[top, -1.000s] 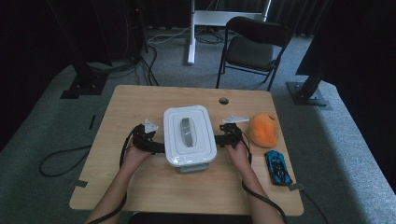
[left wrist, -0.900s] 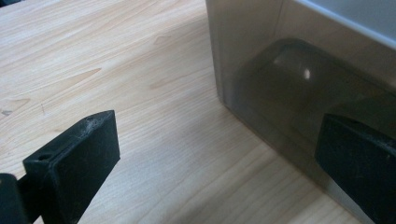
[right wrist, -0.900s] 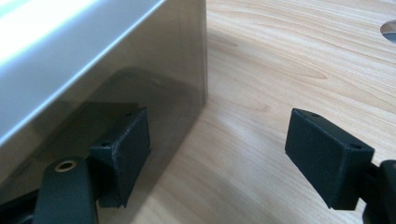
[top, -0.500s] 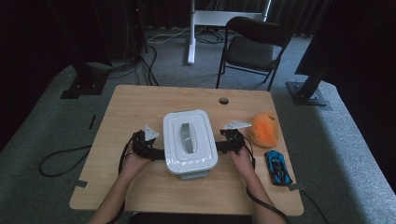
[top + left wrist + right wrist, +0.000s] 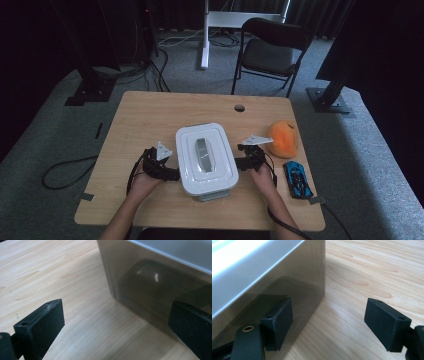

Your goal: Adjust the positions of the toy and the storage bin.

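Pale wood-grain table carries a white rounded-rectangle lidded box near its front edge. Left gripper and right gripper flank it, jaws spread, seemingly just beside its smooth translucent walls.

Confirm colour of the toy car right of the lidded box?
Blue with black details, the small toy car near the table's right edge; it shows best in the high view.

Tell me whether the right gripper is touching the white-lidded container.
Cannot tell. In the right gripper view the right gripper stands open, one jaw right against the container wall, but no clear gap or contact shows. The high view is too coarse.
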Tool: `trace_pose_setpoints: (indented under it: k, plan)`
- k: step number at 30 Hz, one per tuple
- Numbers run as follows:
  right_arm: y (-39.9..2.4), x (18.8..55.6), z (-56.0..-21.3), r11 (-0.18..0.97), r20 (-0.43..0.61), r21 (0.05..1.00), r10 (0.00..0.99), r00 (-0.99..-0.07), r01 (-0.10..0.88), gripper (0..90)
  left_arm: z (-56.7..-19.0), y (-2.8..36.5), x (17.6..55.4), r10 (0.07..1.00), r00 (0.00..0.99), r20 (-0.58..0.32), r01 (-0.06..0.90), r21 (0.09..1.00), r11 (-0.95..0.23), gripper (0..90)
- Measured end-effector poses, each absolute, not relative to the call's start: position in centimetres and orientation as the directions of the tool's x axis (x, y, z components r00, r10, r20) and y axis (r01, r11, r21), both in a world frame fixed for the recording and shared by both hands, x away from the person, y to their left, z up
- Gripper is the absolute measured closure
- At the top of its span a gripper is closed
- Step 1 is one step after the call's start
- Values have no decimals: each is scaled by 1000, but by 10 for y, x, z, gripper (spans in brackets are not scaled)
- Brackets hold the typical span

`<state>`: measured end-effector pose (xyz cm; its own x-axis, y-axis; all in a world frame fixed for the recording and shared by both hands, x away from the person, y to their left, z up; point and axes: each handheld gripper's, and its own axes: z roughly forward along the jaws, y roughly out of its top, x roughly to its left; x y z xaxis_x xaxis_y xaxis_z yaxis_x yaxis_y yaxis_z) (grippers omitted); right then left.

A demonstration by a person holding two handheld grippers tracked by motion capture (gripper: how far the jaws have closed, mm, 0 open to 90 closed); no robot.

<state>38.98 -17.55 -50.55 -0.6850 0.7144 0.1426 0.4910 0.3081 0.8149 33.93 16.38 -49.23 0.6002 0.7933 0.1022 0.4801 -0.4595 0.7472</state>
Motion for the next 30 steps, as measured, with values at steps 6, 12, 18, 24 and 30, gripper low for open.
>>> trace_pose_setpoints:
  k: [6,12,18,24,30]
  plan:
    - [-179,384,-507,315,141,818,700,-700,481,221,-493,162,328,778,621,96,468,750,-467,10]
    - [-180,380,-507,322,131,821,698,-704,471,220,-497,164,323,777,625,76,472,756,-453,9]
    - [-183,377,-506,320,113,826,711,-694,463,177,-502,170,325,774,632,27,485,766,-423,9]
    - [-184,364,-511,350,64,811,742,-667,468,138,-513,178,324,755,655,31,484,750,-450,9]
    - [-193,359,-523,347,76,797,754,-652,495,138,-518,189,321,760,649,24,496,745,-447,9]
